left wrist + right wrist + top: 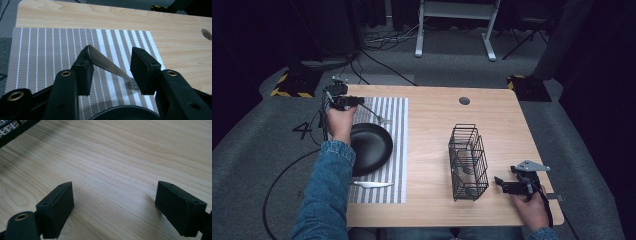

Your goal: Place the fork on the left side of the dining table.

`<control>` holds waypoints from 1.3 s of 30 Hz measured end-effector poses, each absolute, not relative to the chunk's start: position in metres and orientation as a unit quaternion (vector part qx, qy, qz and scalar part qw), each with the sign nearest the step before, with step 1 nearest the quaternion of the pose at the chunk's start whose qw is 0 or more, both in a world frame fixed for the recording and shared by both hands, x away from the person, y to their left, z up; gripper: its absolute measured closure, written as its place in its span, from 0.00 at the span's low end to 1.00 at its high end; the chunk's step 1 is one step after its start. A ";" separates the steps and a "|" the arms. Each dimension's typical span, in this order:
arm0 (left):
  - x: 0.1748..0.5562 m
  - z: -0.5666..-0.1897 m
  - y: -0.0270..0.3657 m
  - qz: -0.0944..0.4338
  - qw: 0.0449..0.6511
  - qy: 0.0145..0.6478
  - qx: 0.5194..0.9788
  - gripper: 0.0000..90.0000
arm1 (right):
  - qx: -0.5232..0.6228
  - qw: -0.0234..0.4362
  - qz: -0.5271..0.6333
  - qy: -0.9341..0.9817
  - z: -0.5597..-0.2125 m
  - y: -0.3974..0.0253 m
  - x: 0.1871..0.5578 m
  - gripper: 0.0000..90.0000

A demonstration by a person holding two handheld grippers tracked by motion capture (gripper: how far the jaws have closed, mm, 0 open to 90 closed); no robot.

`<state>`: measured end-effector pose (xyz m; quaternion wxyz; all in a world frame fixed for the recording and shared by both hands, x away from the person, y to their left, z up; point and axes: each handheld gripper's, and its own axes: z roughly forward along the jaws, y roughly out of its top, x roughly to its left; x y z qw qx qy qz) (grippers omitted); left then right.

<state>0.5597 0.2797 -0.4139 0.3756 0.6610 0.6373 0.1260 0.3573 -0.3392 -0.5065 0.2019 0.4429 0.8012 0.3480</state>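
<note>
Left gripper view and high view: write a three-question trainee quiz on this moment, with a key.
1. True or false: the left tool is shut on the fork.
2. The black dish rests on: A) the striped mat; B) a cloth napkin; C) a tray.
3. In a few words: what lies under the right tool?

Key
1. False: its jaws stand apart, one on each side of the fork.
2. A.
3. Bare wood of the table, with nothing between the open jaws.
</note>
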 end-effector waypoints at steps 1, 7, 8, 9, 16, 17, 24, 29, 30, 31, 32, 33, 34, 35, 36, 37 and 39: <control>0.561 -0.415 0.282 0.126 0.375 0.636 0.662 0.60 | 0.443 0.202 0.348 0.801 -0.506 -0.339 0.357 0.17; 0.566 -0.425 0.292 0.118 0.375 0.639 0.661 0.59 | 0.445 0.202 0.347 0.800 -0.506 -0.339 0.358 0.17; 0.566 -0.425 0.292 0.118 0.375 0.639 0.661 0.59 | 0.445 0.202 0.347 0.800 -0.506 -0.339 0.358 0.17; 0.567 -0.428 0.294 0.114 0.371 0.641 0.662 0.59 | 0.445 0.202 0.348 0.800 -0.506 -0.339 0.358 0.17; 0.563 -0.435 0.300 0.108 0.372 0.647 0.656 0.60 | 0.444 0.202 0.348 0.800 -0.506 -0.339 0.358 0.17; 0.561 -0.437 0.302 0.110 0.368 0.649 0.657 0.60 | 0.444 0.202 0.348 0.800 -0.506 -0.339 0.358 0.17; 0.557 -0.440 0.310 0.106 0.367 0.658 0.649 0.60 | 0.445 0.202 0.348 0.800 -0.506 -0.339 0.358 0.17; 0.555 -0.442 0.311 0.108 0.362 0.658 0.651 0.60 | 0.445 0.202 0.348 0.800 -0.506 -0.339 0.358 0.17; 0.555 -0.442 0.311 0.108 0.361 0.658 0.652 0.60 | 0.445 0.202 0.348 0.800 -0.506 -0.339 0.358 0.17; 0.555 -0.442 0.312 0.109 0.360 0.658 0.652 0.60 | 0.445 0.202 0.348 0.800 -0.506 -0.339 0.358 0.17; 0.555 -0.443 0.312 0.109 0.359 0.658 0.653 0.60 | 0.445 0.202 0.348 0.800 -0.506 -0.339 0.358 0.17; 0.554 -0.443 0.312 0.109 0.358 0.659 0.653 0.60 | 0.445 0.202 0.348 0.800 -0.506 -0.339 0.358 0.17; 0.554 -0.443 0.312 0.109 0.358 0.659 0.653 0.60 | 0.445 0.202 0.348 0.800 -0.506 -0.339 0.358 0.17; 0.554 -0.445 0.312 0.109 0.355 0.659 0.654 0.60 | 0.445 0.202 0.348 0.800 -0.506 -0.339 0.358 0.17; 0.554 -0.445 0.312 0.109 0.355 0.659 0.654 0.60 | 0.445 0.202 0.348 0.800 -0.506 -0.339 0.358 0.17; 0.553 -0.447 0.313 0.109 0.352 0.661 0.654 0.60 | 0.445 0.202 0.348 0.800 -0.506 -0.339 0.358 0.17; 0.553 -0.449 0.314 0.109 0.350 0.662 0.654 0.60 | 0.445 0.202 0.348 0.800 -0.506 -0.339 0.358 0.17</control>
